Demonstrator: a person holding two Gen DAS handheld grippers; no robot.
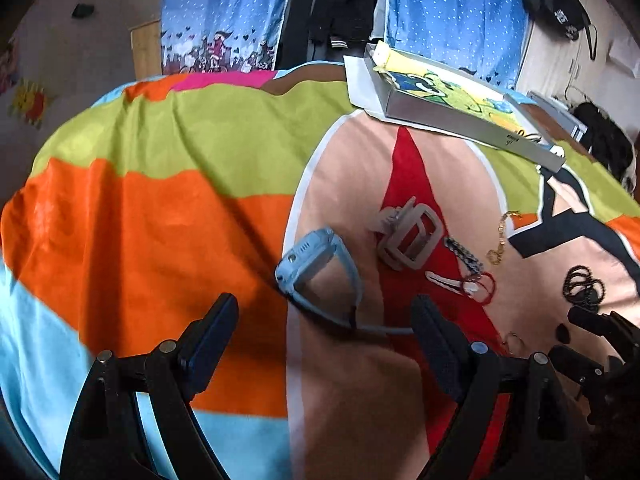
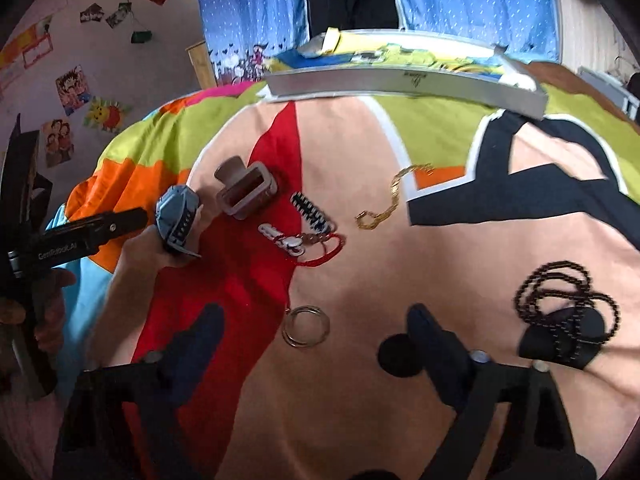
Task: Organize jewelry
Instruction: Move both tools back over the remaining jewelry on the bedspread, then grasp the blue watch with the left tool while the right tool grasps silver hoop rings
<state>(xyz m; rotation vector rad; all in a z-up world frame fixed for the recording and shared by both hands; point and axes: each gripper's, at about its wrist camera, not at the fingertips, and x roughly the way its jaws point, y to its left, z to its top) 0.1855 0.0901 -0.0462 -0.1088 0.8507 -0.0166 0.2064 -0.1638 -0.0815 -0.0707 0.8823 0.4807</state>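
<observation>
Lying on the bed: a bright blanket [image 2: 360,280] with orange, green, red, peach and light blue patches, and the small things spread on top of it.
Open room: the orange and green part of the blanket on the left is bare. The peach part near the right tool is bare too.
Far edge: the blanket ends at blue dotted curtains [image 1: 460,12], and a flat silver box [image 2: 400,80] sits along that edge.
Box: it is open on top, with a yellow and green cartoon picture inside. I cannot tell if any jewelry is in it.
Left tool [image 1: 324,316]: its two black fingers are wide apart and hold nothing. It hangs over the light blue plastic watch [image 1: 316,260], which lies between the finger tips with its strap curling toward the right finger.
Right tool [image 2: 316,324]: its fingers are wide apart too, with nothing in them. A thin silver ring hoop [image 2: 306,326] lies on the blanket between the tips.
Middle pile: a beige plastic hair claw [image 2: 246,190] is just beside the watch. Next come a black and white hair clip [image 2: 314,212], a small white clip [image 2: 280,236] and a red string loop [image 2: 320,254], all close together.
Gold chain [image 2: 384,204]: it lies alone, right of the pile.
Black bead necklace [image 2: 568,308]: it is coiled far right, well apart from the rest.
Writing: the left tool's black body says "GenRobot.AI" in white. The small mark on the box side is too tiny to read.
</observation>
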